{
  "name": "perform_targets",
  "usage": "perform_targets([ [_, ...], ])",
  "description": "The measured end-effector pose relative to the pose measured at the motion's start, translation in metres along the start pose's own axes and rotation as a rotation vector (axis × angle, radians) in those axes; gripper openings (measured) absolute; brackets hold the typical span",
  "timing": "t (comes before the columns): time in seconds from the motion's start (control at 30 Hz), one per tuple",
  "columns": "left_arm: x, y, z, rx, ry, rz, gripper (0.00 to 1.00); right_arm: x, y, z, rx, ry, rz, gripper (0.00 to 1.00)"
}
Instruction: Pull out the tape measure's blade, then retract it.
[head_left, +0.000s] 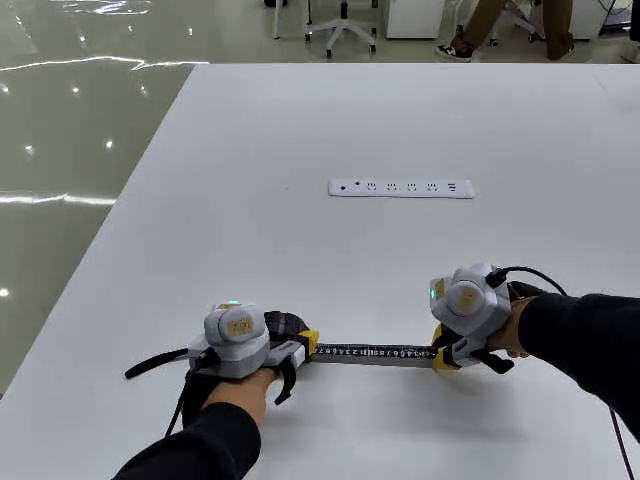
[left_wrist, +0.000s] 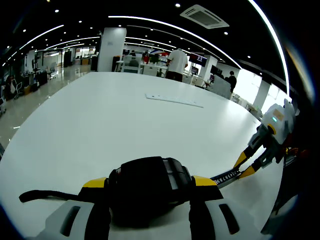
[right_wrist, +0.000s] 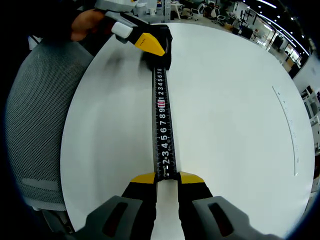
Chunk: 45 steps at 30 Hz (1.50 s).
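Note:
A black tape measure case rests on the white table near its front edge. My left gripper is shut on it. In the left gripper view the case sits between the yellow-tipped jaws of the left gripper. The blade runs out flat to the right, about a dozen centimetres long. My right gripper is shut on the blade's end. The right gripper view shows the numbered blade leading from the right gripper to the case.
A white power strip lies mid-table, well beyond the grippers. A black wrist strap trails left from the case. A grey mesh chair stands by the table's near edge. The table's left edge drops to a glossy floor.

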<state>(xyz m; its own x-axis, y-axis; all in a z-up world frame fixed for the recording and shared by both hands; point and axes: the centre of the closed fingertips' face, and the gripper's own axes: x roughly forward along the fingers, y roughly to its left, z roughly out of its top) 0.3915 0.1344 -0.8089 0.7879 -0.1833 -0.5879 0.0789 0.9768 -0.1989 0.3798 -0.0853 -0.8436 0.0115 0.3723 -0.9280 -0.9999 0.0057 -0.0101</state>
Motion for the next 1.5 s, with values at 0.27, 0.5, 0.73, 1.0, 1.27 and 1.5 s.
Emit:
perform_targets([
  [0.27, 0.0, 0.0, 0.0, -0.002, 0.0, -0.001, 0.6, 0.002, -0.001, 0.003, 0.005, -0.001, 0.0, 0.11],
  [0.5, 0.0, 0.0, 0.0, -0.002, 0.001, -0.003, 0.6, 0.004, 0.0, 0.008, 0.009, -0.008, -0.004, 0.11],
  [0.73, 0.0, 0.0, 0.0, -0.003, 0.002, -0.004, 0.6, 0.007, -0.001, 0.014, 0.014, -0.02, -0.004, 0.11],
  [1.0, 0.0, 0.0, 0.0, -0.004, 0.004, -0.005, 0.6, 0.011, -0.001, 0.021, 0.02, -0.035, -0.003, 0.11],
  [1.27, 0.0, 0.0, 0.0, -0.009, 0.003, -0.003, 0.6, 0.011, 0.0, 0.026, 0.019, -0.042, -0.002, 0.11],
  [1.5, 0.0, 0.0, 0.0, -0.013, 0.003, -0.004, 0.6, 0.012, 0.0, 0.03, 0.012, -0.044, 0.001, 0.11],
])
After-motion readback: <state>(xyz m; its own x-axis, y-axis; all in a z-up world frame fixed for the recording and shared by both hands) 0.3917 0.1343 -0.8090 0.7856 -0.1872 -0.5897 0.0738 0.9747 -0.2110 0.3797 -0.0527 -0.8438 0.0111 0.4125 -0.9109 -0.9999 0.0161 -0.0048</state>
